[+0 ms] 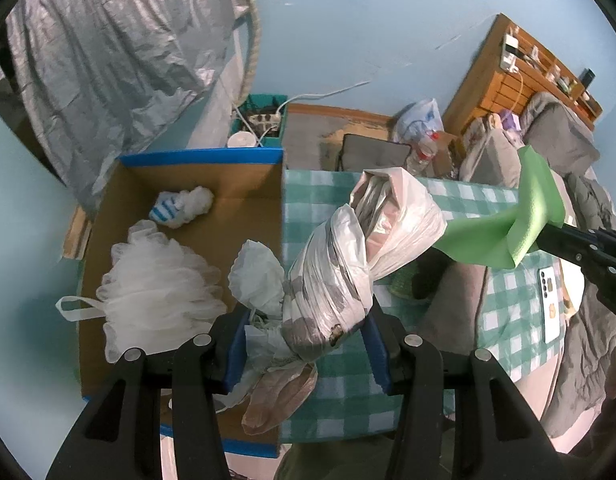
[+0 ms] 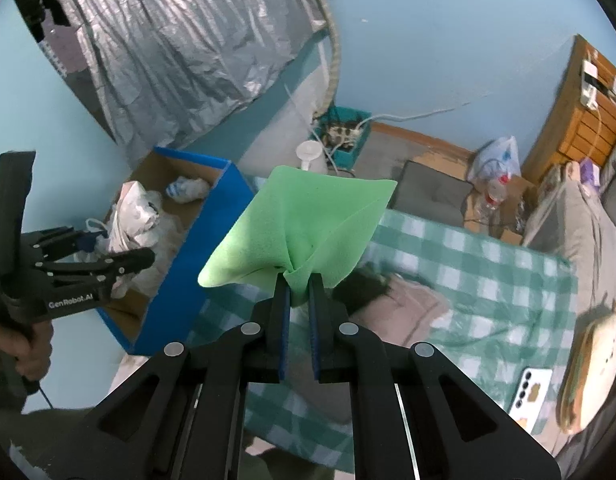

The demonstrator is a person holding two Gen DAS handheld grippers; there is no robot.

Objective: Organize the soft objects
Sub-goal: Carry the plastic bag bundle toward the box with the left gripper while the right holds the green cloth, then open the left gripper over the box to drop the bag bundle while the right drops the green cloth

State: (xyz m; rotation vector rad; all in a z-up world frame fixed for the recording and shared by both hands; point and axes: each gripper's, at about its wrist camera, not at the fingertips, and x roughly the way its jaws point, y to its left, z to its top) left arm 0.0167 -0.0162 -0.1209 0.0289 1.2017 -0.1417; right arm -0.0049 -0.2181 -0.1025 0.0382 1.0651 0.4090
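Plastic-bag bundle [image 1: 340, 256] hangs over blue-edged cardboard box [image 1: 195, 159] holding mesh pouf [image 1: 159, 284].

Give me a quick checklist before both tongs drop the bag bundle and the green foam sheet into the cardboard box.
1. Left tongs gripping the plastic bag bundle: ok, pads press both sides.
2. Right tongs shut on the green foam sheet: ok, pinched at a bunched corner.
3. Cardboard box open with room: ok; white mesh puff and striped soft item lie inside, bare floor between.
4. Bundle over the box: not ok, it hangs across the box's wall, partly above the checked cloth.
5. Foam over the box: not ok, right of it.
6. Loose bag ends clear of the wall: cannot tell.
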